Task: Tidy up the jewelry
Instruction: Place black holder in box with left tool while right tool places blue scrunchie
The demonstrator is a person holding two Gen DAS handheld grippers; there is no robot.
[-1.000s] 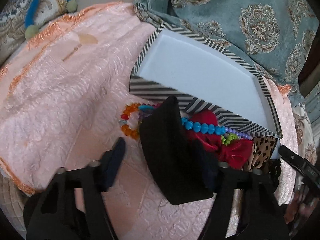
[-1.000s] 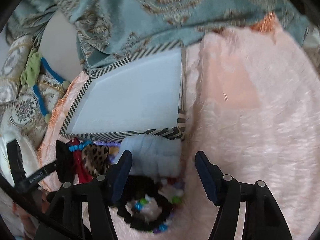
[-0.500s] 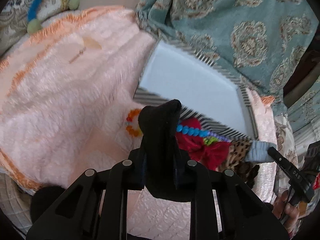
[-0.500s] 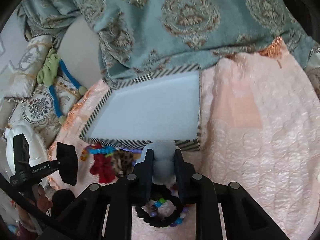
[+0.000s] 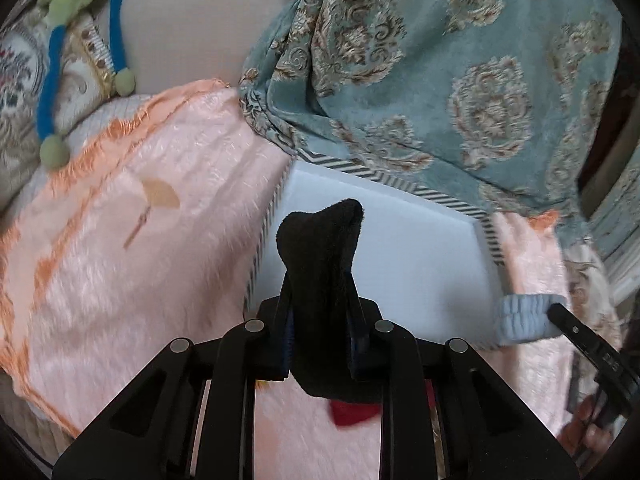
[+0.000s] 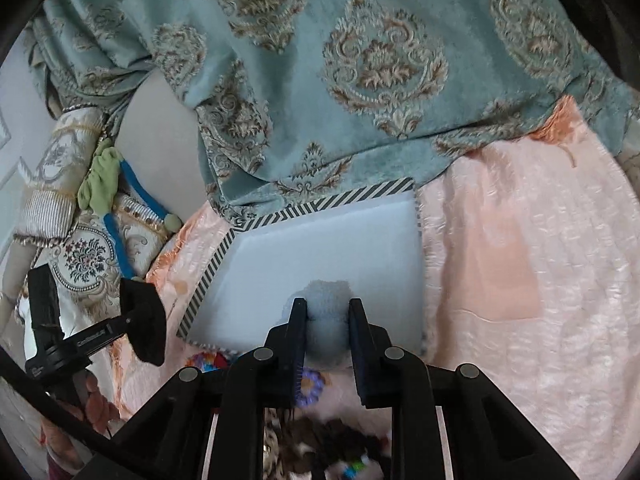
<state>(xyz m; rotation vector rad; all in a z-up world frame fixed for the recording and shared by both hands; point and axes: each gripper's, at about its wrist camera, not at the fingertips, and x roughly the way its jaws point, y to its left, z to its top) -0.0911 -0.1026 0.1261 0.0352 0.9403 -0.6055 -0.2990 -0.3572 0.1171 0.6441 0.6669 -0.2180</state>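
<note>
- left claw clenched on a black scrunchie; the fabric bunches between the pads and stands up ahead of the tips, over the near edge of the striped box.
- right claw clenched on a pale blue scrunchie, pinched mid-band, also over the box floor.
- judged handling: both are light, soft and squashy; they fold rather than resist, so your pinch across the band is enough. not fragile, and the plush is unlikely to slip.
- judged hold: take the bunched middle, not a loose loop, or it may sag and snag a pad on release.
- below and behind the right claw, a bead bracelet and other pieces lie on the pink blanket; beads are harder and more slippery, so grip across the strand.
</note>
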